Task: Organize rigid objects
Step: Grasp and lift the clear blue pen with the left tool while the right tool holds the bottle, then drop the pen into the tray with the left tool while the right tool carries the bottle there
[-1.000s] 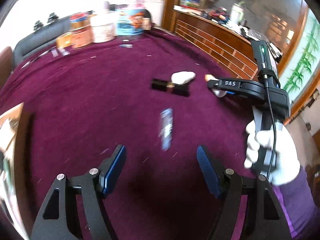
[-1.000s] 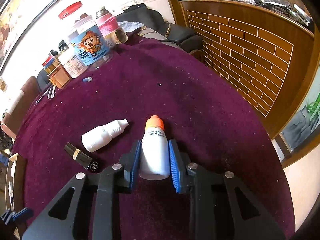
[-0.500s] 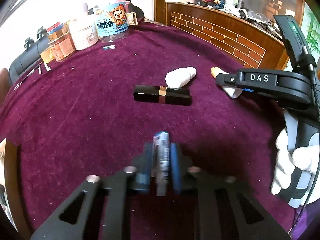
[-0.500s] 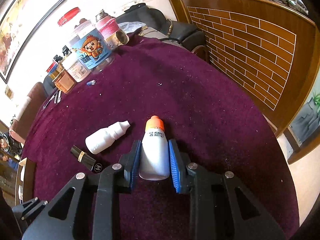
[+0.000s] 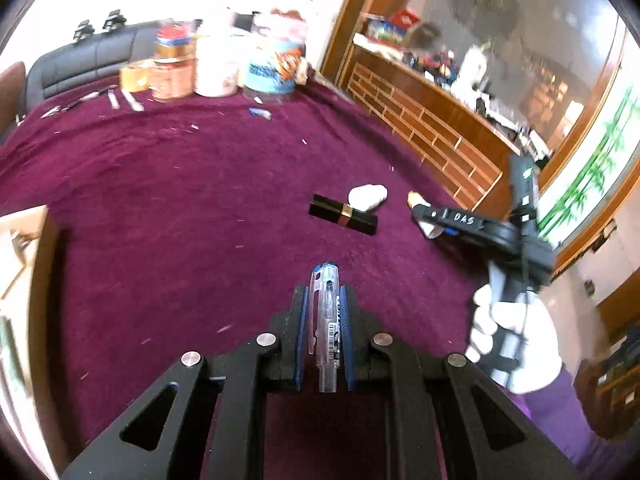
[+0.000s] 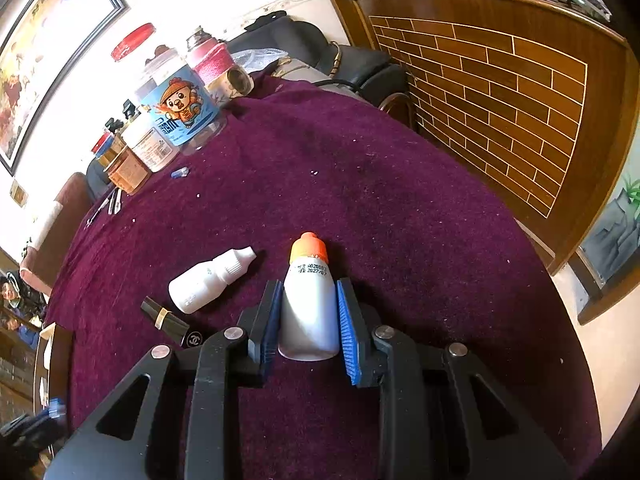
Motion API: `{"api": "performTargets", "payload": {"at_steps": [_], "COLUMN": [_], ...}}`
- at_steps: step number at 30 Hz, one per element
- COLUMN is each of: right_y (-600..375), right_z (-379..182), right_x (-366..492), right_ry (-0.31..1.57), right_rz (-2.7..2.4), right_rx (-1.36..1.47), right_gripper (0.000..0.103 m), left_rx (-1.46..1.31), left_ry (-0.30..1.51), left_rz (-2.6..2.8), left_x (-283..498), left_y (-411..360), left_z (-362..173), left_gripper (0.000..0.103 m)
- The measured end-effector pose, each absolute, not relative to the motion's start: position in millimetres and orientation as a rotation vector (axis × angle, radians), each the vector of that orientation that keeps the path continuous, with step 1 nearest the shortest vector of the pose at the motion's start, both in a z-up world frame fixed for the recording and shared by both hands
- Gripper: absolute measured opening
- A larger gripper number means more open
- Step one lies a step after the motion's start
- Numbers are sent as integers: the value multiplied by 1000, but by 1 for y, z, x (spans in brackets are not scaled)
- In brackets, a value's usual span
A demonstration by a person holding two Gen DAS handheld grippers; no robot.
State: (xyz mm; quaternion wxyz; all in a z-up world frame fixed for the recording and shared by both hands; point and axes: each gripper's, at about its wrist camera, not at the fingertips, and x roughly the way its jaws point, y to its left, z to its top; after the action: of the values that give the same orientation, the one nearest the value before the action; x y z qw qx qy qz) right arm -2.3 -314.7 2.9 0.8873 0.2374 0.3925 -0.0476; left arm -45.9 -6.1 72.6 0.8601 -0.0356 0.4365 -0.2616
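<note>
Surroundings: jars and tubs (image 5: 224, 68) cluster at the upper left of the left wrist view; black lipstick tube (image 5: 343, 214) and white dropper bottle (image 6: 208, 282) lie mid-frame on the maroon tablecloth (image 5: 160, 208).
Left gripper (image 5: 324, 336): jaws clamped on a clear blue-capped pen (image 5: 327, 320), lower centre, lifted off the cloth.
Right gripper (image 6: 308, 320): pitched downward, pads pressed on an orange-capped white bottle (image 6: 308, 304); gloved hand (image 5: 516, 340) on its handle.
Edges: wooden brick-pattern counter (image 6: 500, 80) beyond the right table edge; open cloth upper centre.
</note>
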Motion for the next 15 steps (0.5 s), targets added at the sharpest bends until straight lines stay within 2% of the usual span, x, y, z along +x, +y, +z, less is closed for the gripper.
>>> {"api": "performTargets", "payload": {"at_steps": [15], "right_y": [-306], "right_z": [20], "right_x": [-13], "right_ry": [724], "right_rz": [-153], "right_rx": [410], "right_gripper": [25], "left_rx": [-345], "left_ry": [749], "left_rz": [-312], "left_x": [-128], "left_y": [191], "left_z": [123], "left_gripper": [12]}}
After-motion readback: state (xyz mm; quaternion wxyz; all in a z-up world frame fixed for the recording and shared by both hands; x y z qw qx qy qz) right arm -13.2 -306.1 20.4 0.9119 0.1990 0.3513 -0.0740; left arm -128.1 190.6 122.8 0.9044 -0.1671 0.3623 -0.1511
